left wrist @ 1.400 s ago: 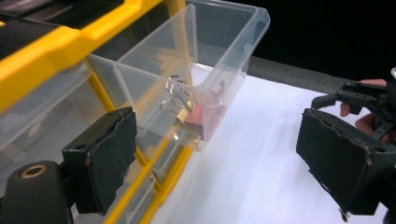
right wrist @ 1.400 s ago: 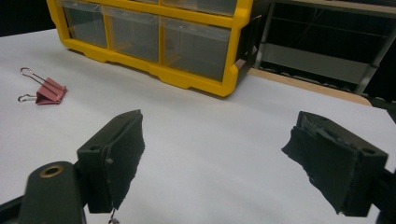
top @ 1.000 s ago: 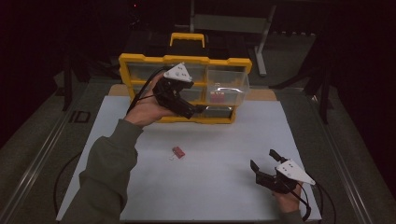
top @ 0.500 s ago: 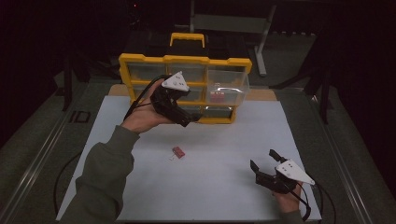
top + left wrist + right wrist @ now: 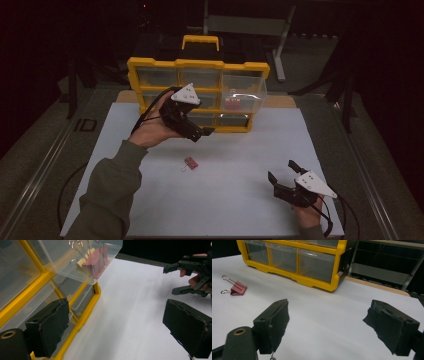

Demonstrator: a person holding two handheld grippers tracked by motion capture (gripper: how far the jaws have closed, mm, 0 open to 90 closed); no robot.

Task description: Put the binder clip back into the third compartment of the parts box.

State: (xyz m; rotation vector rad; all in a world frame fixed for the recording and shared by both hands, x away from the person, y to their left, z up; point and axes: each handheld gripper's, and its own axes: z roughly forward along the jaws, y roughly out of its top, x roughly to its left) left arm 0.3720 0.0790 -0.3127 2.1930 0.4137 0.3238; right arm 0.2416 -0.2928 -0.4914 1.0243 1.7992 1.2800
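Note:
A pink binder clip [image 5: 190,163] lies on the white mat, also seen in the right gripper view [image 5: 235,288]. Behind it stands a yellow organizer [image 5: 200,64] with clear drawers. One drawer [image 5: 246,95] at its right is pulled out and holds pink binder clips [image 5: 96,258]. My left gripper [image 5: 202,134] hovers in front of the organizer, above and beyond the loose clip. It is open, with nothing between its pads [image 5: 50,332]. My right gripper [image 5: 281,170] rests low at the mat's near right, open and empty, its pads [image 5: 274,325] wide apart.
The white mat [image 5: 240,150] covers the table, with metal rails along both sides. A wooden strip [image 5: 374,285] shows behind the organizer. Dark frame parts [image 5: 280,45] stand at the back. My right gripper [image 5: 192,275] appears far off in the left gripper view.
My left gripper has come down and drawn back a little from the organizer's front, toward the mat. The right gripper and the loose clip have stayed put.

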